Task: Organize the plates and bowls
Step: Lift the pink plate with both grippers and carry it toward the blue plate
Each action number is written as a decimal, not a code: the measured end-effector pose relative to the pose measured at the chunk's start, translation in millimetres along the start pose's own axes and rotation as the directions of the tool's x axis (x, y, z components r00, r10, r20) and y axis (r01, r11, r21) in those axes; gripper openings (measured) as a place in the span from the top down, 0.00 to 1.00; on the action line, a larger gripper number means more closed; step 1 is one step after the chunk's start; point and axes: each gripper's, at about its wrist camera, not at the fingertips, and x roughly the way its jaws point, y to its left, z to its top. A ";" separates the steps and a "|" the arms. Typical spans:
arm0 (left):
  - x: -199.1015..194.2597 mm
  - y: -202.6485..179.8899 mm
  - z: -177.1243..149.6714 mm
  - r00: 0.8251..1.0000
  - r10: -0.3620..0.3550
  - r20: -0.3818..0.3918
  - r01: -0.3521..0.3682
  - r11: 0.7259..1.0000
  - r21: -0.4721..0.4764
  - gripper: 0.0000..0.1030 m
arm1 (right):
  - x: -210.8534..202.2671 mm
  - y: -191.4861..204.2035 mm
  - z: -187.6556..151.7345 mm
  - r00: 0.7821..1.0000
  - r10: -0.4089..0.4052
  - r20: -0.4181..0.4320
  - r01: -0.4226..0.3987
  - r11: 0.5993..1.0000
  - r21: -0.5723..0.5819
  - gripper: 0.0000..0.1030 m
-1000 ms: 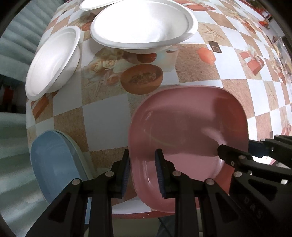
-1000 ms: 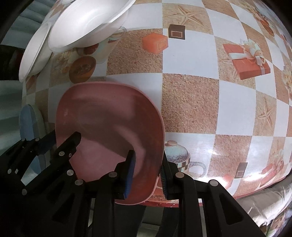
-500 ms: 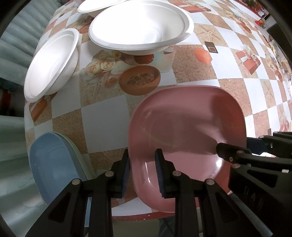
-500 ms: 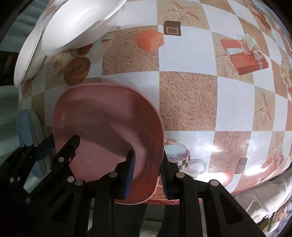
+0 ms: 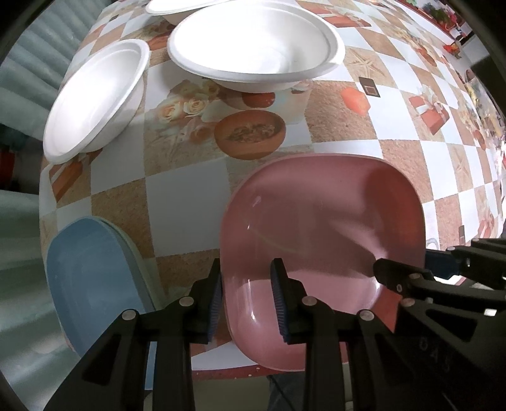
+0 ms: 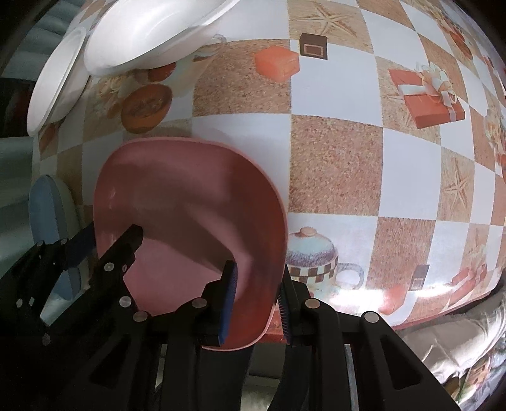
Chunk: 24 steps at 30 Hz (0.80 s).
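Pink plate [image 5: 319, 227] gripped from both sides, above the near edge of the checkered tablecloth [image 5: 186, 202]. Left gripper [image 5: 246, 294] clamped over the plate's left rim, one blue-padded finger outside the rim and the other inside the dish, jaws nearly closed on it. Right gripper [image 6: 256, 297] clamped likewise over the plate's right rim, jaws narrow, one pad inside the dish and one outside. From the left wrist view, the right gripper's black fingers seen at the plate's right edge [image 5: 411, 278]; from the right wrist view, the left gripper's fingers seen at the plate's left edge [image 6: 104, 253]. Plate's near edge seen past the table's near edge.

Blue plate [image 5: 91, 278] lying to the left of the pink one at the near left of the table, apart from it, atop a pale green one. Three white bowls farther back: a large one [image 5: 256, 44] at the far centre, a second [image 5: 95, 98] to the far left, a third [image 5: 180, 6] only partly in view behind the large one.
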 end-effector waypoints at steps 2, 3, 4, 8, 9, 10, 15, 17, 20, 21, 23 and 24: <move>-2.0 2.6 -1.4 1.000 -0.001 0.006 0.001 1.000 -0.002 0.70 | -2.6 2.5 0.2 1.000 -0.006 0.002 0.006 1.000 -0.011 0.73; -3.8 3.7 -3.5 1.000 -0.001 0.010 0.001 1.000 -0.005 0.70 | -3.4 3.3 -0.1 1.000 -0.008 0.002 0.008 1.000 -0.014 0.73; -5.8 5.0 -4.1 1.000 -0.002 0.011 0.002 1.000 -0.008 0.70 | -4.2 4.9 -0.1 1.000 -0.010 0.001 0.010 1.000 -0.017 0.73; -14.2 9.7 -6.7 1.000 -0.012 0.025 0.012 1.000 -0.015 0.70 | -10.5 7.9 -3.4 1.000 -0.010 0.004 0.010 1.000 -0.019 0.73; -18.5 9.4 -7.6 0.999 -0.013 0.029 0.013 1.000 -0.015 0.70 | -10.6 8.1 -3.3 1.000 -0.010 0.006 0.010 1.000 -0.019 0.73; -21.8 10.6 -8.3 0.999 -0.015 0.034 0.016 1.000 -0.016 0.70 | -12.8 9.3 -4.0 1.000 -0.011 0.009 0.011 1.000 -0.021 0.73; -39.2 17.1 -12.2 0.998 -0.014 0.062 0.016 1.000 -0.020 0.70 | -30.7 11.9 1.4 0.999 -0.007 0.034 0.008 0.999 -0.033 0.73; -45.0 22.6 -13.8 0.997 -0.011 0.072 0.013 0.999 -0.031 0.70 | -39.8 17.6 2.9 0.998 -0.008 0.055 0.010 0.999 -0.048 0.73; -53.9 32.9 -14.8 0.996 -0.002 0.084 0.006 0.999 -0.052 0.70 | -52.6 21.8 2.1 0.997 -0.001 0.080 0.007 0.998 -0.070 0.73; -57.8 37.4 -15.4 0.996 0.002 0.090 0.004 0.998 -0.060 0.70 | -56.0 24.6 2.8 0.996 0.002 0.087 0.005 0.997 -0.079 0.73; -65.1 45.2 -16.6 0.995 0.005 0.099 0.003 0.997 -0.080 0.70 | -62.0 30.0 3.5 0.995 0.006 0.099 0.003 0.996 -0.095 0.73; -68.6 45.5 -15.0 0.995 0.008 0.103 0.001 0.996 -0.088 0.70 | -64.6 32.5 3.4 0.994 0.009 0.105 0.002 0.995 -0.101 0.73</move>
